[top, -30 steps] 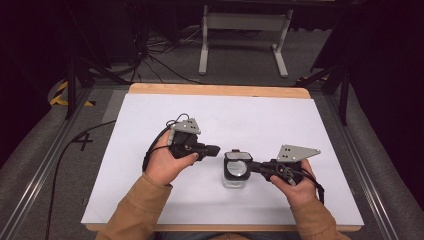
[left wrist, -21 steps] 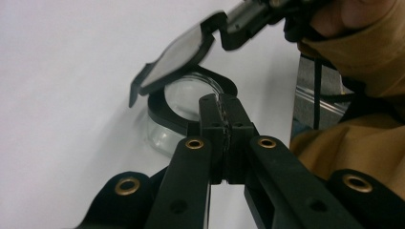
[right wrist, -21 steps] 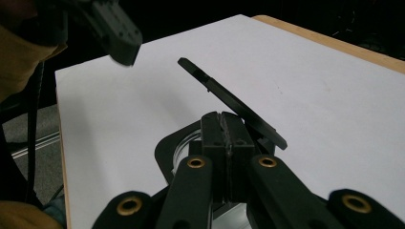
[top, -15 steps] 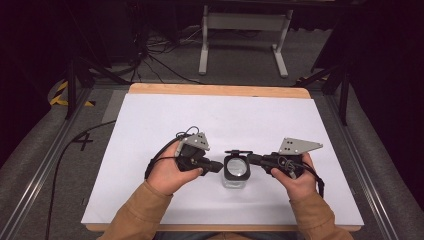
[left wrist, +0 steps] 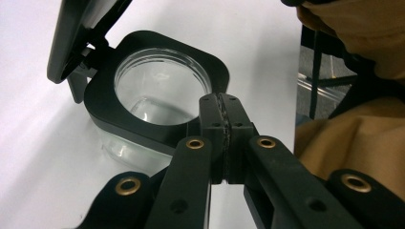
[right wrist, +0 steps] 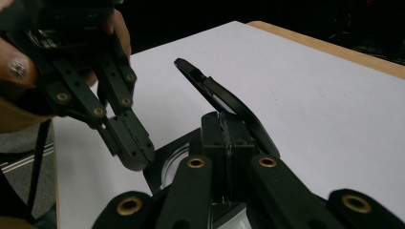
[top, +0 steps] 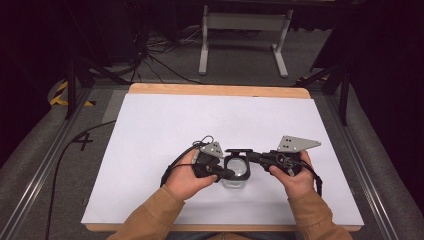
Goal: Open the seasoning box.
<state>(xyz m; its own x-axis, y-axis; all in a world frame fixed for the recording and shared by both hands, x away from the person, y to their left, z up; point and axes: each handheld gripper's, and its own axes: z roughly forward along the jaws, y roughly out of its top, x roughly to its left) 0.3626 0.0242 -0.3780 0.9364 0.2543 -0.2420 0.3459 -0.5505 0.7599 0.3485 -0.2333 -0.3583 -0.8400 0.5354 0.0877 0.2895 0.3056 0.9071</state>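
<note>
Opening a hinged-lid glass jar with two grippers

Starting nearest the person, two forearms in tan sleeves (top: 150,222) come in over the table's front edge, each hand wrapped around a gripper. The left gripper (left wrist: 223,107) has its jaws pressed together, and in its own view they sit against the near side of the black collar (left wrist: 102,102) around the jar's mouth; whether they pinch a tab or only press there I cannot tell. The right gripper (right wrist: 226,125) also has its jaws clenched flat, and their tips meet the lifted black lid (right wrist: 224,100); they seem to nip its edge, though the contact itself is hidden.

Between the two hands, on the white sheet (top: 165,120) toward the front of the table, stands the small clear glass jar (top: 236,172). It looks empty, and its lid is tilted up on a hinge at the far side of the collar.

As a judgement: the opening is largely done, since the mouth is uncovered. What seems left is swinging the lid fully back, or closing it, and releasing both grips.

Beyond the wooden far edge (top: 215,90) of the table lie cables and a pale metal stand (top: 242,35) on the dark floor.
</note>
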